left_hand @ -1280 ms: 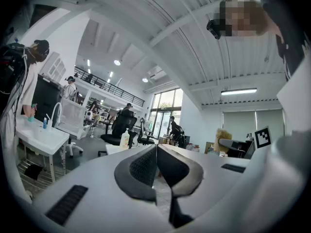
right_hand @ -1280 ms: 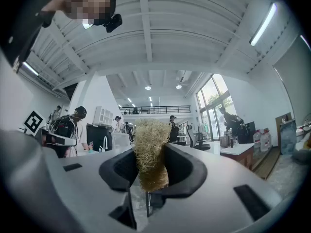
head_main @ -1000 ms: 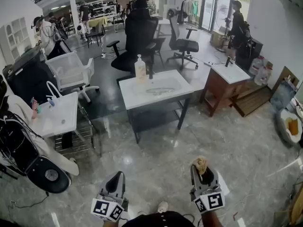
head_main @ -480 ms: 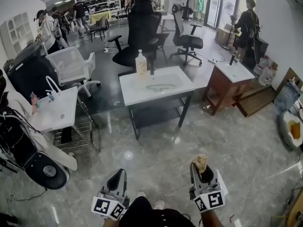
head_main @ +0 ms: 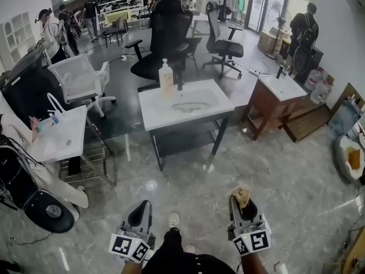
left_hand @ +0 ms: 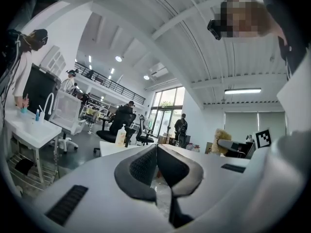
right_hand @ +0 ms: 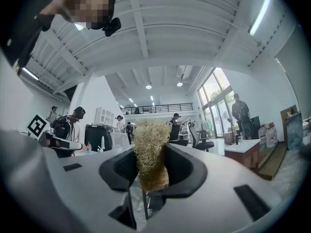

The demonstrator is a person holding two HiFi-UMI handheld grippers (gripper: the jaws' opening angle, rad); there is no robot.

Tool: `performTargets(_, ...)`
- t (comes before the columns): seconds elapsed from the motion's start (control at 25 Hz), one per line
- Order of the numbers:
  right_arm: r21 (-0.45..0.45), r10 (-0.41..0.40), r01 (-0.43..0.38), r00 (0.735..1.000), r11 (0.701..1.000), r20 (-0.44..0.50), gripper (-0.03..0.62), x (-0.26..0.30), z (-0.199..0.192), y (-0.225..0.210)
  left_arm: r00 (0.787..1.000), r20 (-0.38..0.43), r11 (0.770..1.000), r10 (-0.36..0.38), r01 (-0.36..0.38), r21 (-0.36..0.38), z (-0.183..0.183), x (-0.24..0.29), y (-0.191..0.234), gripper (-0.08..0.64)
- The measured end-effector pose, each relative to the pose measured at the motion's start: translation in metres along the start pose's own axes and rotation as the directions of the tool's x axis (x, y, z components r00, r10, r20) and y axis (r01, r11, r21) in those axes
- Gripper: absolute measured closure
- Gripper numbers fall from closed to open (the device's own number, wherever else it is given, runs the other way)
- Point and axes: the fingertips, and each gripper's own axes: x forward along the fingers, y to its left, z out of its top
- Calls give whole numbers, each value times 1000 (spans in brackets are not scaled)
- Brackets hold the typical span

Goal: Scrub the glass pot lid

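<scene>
We are holding the right gripper [head_main: 244,205] with its fingers clamping a straw-coloured scrubber [head_main: 242,196], and the left gripper [head_main: 140,214] with its fingers pressed together on nothing. The glass pot lid [head_main: 190,107] is lying in the basin of the white sink tabletop [head_main: 157,117], and both grippers are hanging well short of that tabletop.

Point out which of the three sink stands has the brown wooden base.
The right sink stand; the middle sink stand and left sink stand have open metal frames instead.

Straw-yellow scrubber [right_hand: 150,152], white sink [head_main: 154,116]
</scene>
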Motion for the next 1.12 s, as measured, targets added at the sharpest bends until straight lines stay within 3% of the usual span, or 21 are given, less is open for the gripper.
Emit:
performTargets(0.76, -14, 24, -24, 999, 1000, 21, 443, 171, 2, -33, 1000, 14, 1000, -18, 18, -8, 37, 151, 87, 534)
performTargets(1.12, -27, -20, 20, 1000, 999, 12, 443, 239, -16, -38, 998, -5, 998, -55, 55, -11, 40, 204, 138, 534)
